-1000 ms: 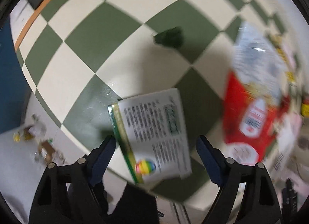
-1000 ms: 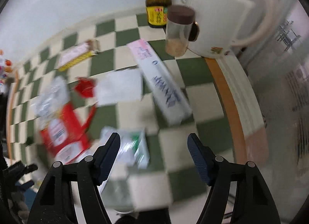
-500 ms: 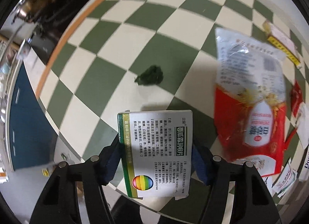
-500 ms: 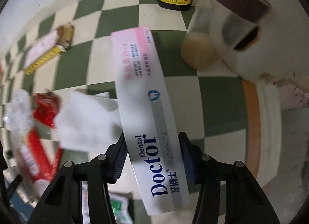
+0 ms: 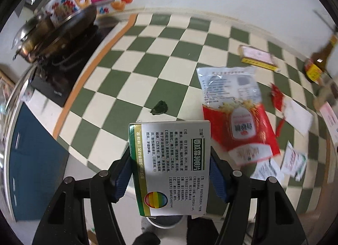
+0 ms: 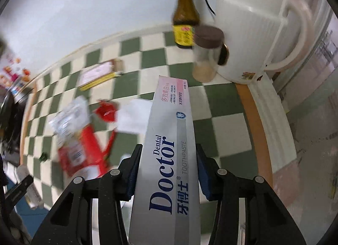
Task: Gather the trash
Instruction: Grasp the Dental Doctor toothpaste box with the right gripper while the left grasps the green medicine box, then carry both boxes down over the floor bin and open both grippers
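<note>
Already I have both claws loaded: left gripper clamps the medicine box across its width. Right gripper pinches the toothpaste box, whose long axis runs straight ahead.

The left tool is clamping a silver medicine box with a green edge between its blue pads, holding it above the checkered worktop. Beyond it a red and clear snack bag is lying flat, a small dark green scrap sitting just left of it. A pan is resting on the stove at upper left.
</note>
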Demonstrator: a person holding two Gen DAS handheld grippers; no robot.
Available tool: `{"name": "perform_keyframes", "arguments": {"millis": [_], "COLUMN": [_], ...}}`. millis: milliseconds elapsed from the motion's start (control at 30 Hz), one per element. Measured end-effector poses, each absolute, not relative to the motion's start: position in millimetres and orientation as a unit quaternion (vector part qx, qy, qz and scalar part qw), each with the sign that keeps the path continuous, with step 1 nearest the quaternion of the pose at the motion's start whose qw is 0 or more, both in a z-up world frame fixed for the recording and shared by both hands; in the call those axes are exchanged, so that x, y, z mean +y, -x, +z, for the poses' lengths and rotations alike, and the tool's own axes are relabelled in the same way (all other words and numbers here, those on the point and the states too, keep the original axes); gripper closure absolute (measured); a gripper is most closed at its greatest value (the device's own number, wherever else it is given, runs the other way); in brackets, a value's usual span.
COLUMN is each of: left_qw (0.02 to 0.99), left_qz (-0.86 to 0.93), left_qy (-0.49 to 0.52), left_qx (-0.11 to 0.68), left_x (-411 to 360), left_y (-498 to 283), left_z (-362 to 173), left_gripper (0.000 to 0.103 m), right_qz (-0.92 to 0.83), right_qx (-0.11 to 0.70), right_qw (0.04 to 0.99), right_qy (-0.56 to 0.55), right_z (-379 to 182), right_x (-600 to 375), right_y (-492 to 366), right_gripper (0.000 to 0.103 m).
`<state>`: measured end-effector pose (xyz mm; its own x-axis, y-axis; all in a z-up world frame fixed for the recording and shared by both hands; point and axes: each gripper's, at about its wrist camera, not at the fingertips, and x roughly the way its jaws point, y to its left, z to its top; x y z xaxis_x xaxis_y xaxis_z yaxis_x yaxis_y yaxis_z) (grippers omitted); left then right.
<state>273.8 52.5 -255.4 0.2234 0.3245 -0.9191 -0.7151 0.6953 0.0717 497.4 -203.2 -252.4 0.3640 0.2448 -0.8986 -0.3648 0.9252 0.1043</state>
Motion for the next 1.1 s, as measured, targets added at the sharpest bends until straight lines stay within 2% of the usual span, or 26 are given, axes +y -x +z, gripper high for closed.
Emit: {"name": "perform_keyframes", "arguments": {"millis": [200, 367, 467, 567, 700, 900, 1100], "left_qw": [0.797, 0.795, 0.774, 0.745, 0.69, 0.624, 0.595], "left_qz": [0.294, 0.253, 0.226, 0.2, 0.174, 0.134, 0.112], "left_qy": [0.14, 0.131, 0.148, 0.167, 0.21, 0.249, 0.236], "left_qx": [0.509, 0.535, 0.572, 0.614, 0.671, 0.728, 0.76], "left_x": [29, 17, 13, 7, 1, -14, -31], "left_y": [-190, -118, -83, -60, -46, -52, -59], "left_z": [-243, -263, -296, -347, -453, -634, -768], "left_gripper": [0.04, 0.04, 0.04, 0.04, 0.04, 0.04, 0.04], "right_qz": [0.217, 0.223, 0.231, 0.236, 0.229, 0.218, 0.217], "right_qx": [0.491, 0.51, 0.542, 0.59, 0.65, 0.725, 0.753], "right_qw": [0.843, 0.831, 0.808, 0.772, 0.724, 0.654, 0.62], "right_qy": [0.047, 0.017, 0.024, 0.029, 0.033, 0.021, 0.047], "right_z": [-216, -247, -284, -335, -425, -600, -762], "right_x": [-193, -192, -192, -197, -209, -219, -203], "right_y": [-357, -239, -176, -126, -88, -60, -58], "right_gripper": [0.054, 0.054, 0.054, 0.054, 0.054, 0.054, 0.054]}}
